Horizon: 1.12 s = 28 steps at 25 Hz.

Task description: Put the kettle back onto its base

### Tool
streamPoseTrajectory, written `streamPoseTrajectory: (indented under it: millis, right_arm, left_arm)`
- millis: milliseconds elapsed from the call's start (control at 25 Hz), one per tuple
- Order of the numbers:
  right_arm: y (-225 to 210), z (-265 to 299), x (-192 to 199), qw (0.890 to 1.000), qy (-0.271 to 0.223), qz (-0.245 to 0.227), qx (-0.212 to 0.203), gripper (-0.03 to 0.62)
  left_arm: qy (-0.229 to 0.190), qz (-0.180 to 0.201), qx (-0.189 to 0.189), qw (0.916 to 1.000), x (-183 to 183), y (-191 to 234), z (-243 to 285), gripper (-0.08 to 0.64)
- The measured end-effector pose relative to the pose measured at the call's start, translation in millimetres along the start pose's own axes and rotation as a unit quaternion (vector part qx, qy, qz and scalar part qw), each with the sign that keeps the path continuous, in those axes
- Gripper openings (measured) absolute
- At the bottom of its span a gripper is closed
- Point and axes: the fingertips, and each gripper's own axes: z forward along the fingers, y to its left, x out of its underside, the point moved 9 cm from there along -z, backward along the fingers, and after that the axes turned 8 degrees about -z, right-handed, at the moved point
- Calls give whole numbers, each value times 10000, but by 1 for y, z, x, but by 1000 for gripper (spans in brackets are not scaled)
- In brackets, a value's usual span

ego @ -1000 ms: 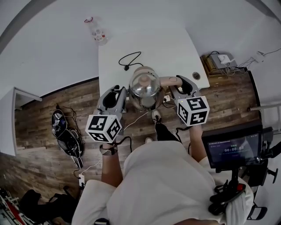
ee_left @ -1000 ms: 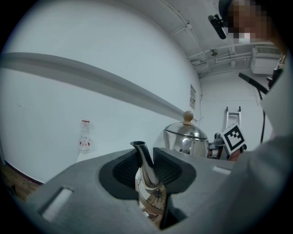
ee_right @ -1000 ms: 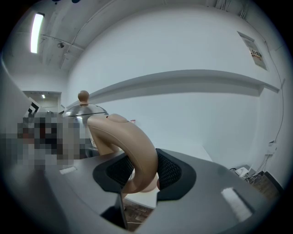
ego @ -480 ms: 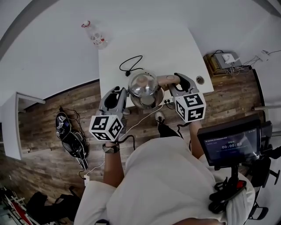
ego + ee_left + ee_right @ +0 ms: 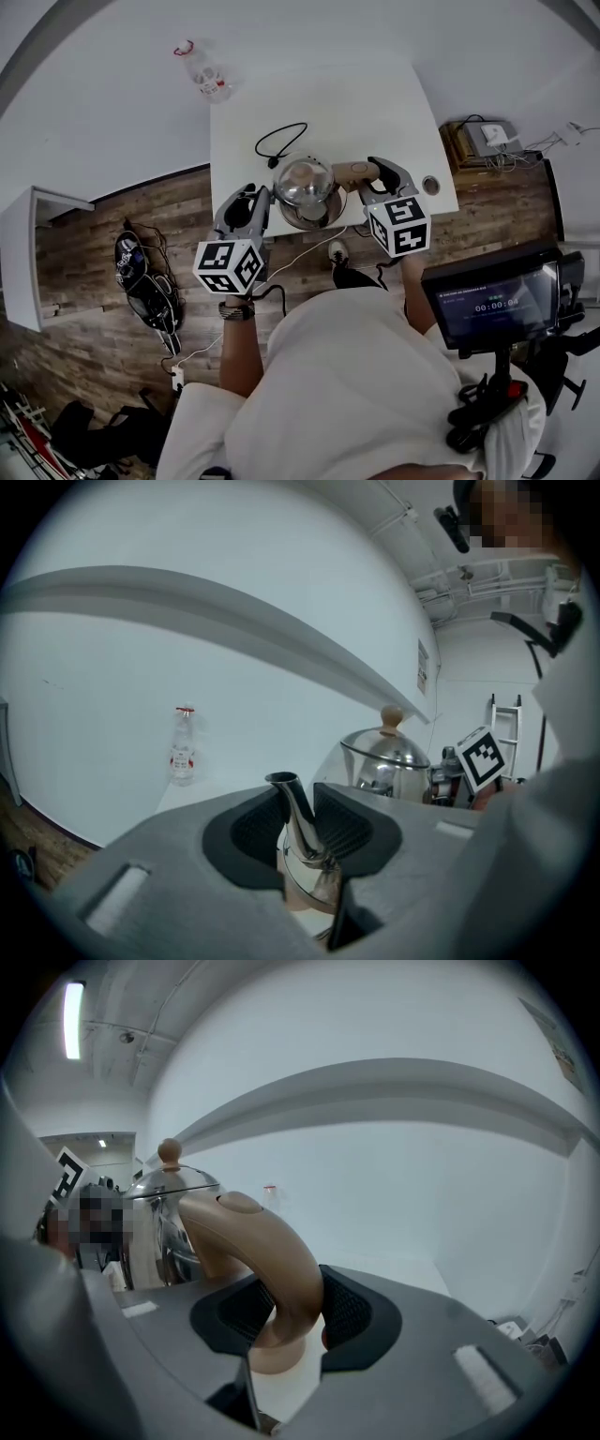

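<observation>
A shiny steel kettle [image 5: 304, 185] with a wooden lid knob hangs over the near part of the white table [image 5: 375, 103], carried between both grippers. My left gripper [image 5: 260, 195] is shut on the kettle's thin spout [image 5: 295, 817], its pads pressing on both sides. On the other side, my right gripper [image 5: 373, 171] is shut on the tan curved handle [image 5: 272, 1260]. The kettle's domed body [image 5: 386, 761] shows beyond the left jaws. I cannot make out the base; whatever lies under the kettle is hidden.
A black cord with a plug [image 5: 279, 141] lies on the table just behind the kettle. A plastic bottle [image 5: 201, 67] stands at the far left corner. A round hole [image 5: 430, 185] marks the table's right edge. A monitor [image 5: 492, 305] stands at the person's right.
Both grippers and the kettle have moved away from the person, from the table's front edge to further over it, and a little lower. Both grips are unchanged.
</observation>
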Motion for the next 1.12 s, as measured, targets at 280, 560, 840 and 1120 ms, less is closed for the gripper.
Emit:
streamPoseTrajectory:
  millis: [280,560,840,1120]
  right_arm:
    - [-4,18,14,9997,104,-132,-179,144]
    - [-34,69,13,9985,377,-137,-377,144]
    - [-42,101,28,9955,646,-288,-624,143]
    - [-37,142,47,9906,982,-395,-865,143]
  left_arm:
    - [76,-16,-171,9998,14,7,10,101]
    - [412,-161,-354,9984,9,27,59,101]
    - [539,-290,-640,9961,21,43,83,101]
    - [772,-447,-822,9926,42,75,103,101]
